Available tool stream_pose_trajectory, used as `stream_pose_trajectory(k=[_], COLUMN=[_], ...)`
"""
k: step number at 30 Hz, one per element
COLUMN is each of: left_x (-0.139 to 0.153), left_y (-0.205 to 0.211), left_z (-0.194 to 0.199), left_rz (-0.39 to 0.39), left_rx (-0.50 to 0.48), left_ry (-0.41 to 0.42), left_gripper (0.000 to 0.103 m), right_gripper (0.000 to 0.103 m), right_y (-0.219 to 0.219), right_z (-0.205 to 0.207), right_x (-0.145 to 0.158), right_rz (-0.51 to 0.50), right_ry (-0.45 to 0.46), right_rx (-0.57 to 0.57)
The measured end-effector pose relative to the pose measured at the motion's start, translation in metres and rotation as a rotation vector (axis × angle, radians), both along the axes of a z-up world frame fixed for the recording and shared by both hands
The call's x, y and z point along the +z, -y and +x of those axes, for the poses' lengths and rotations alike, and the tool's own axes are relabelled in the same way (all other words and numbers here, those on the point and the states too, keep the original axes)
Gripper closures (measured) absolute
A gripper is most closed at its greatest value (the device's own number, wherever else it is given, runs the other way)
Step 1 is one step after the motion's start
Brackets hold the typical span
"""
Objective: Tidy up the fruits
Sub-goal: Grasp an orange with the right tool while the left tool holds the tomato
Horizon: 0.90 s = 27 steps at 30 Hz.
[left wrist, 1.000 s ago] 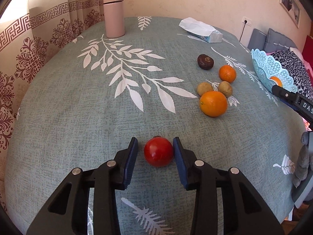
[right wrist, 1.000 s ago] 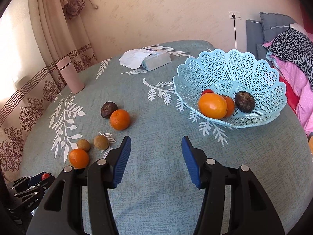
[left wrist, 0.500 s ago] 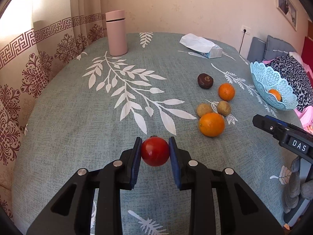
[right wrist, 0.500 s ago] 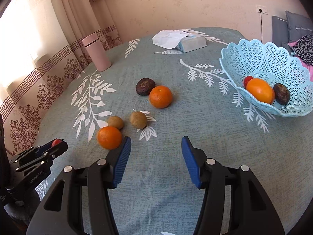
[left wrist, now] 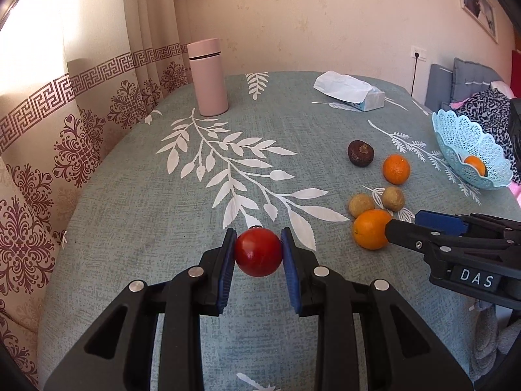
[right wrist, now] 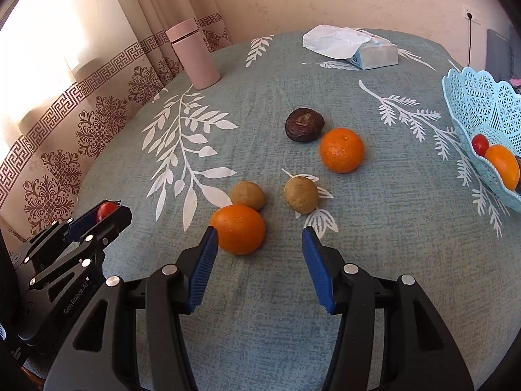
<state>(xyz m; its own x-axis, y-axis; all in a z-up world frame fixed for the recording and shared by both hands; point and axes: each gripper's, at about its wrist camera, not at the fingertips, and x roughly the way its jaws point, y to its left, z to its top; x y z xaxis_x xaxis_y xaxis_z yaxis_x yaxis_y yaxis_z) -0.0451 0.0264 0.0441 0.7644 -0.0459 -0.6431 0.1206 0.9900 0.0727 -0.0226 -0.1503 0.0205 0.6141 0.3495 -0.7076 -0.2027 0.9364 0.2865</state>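
Observation:
My left gripper [left wrist: 258,254] is shut on a red tomato [left wrist: 258,252] and holds it above the table; it also shows in the right wrist view [right wrist: 104,212]. My right gripper [right wrist: 260,254] is open, with a large orange [right wrist: 238,229] just beyond its left fingertip. Farther on lie two brown kiwis [right wrist: 247,195] [right wrist: 301,194], a smaller orange [right wrist: 341,150] and a dark wrinkled fruit [right wrist: 304,124]. A light blue lattice basket [right wrist: 478,104] at the right holds an orange, a small tomato and a dark fruit.
A pink flask [left wrist: 209,78] stands at the back left of the round table with the leaf-print cloth [left wrist: 146,195]. A tissue box [left wrist: 351,96] lies at the back. Curtains hang at the left. Bedding lies beyond the basket at the right.
My left gripper closed on the tomato and lifted it off the cloth. My right gripper swung left from the basket and came down close to the large orange.

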Motion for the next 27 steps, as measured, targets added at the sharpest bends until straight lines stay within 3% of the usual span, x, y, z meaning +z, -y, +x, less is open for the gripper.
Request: stream_pose_trajectory(k=[20, 23, 27], left_x=[-0.021, -0.023, -0.025], left_y=[-0.012, -0.014, -0.015], left_z=[0.015, 0.017, 0.018], left_rz=[-0.041, -0.052, -0.061], left_rx=[0.006, 0.007, 0.006], left_ry=[-0.069, -0.081, -0.09], left_gripper=[0.075, 0.075, 0.075], right_gripper=[0.048, 0.058, 0.06], right_y=[-0.028, -0.03, -0.028], right_z=[0.014, 0.013, 0.012], right_x=[-0.012, -0.012, -0.013], right_rz=[-0.053, -0.067, -0.051], right_ry=[-0.013, -0.003, -0.001], right_rx=[0.037, 0.041, 0.042])
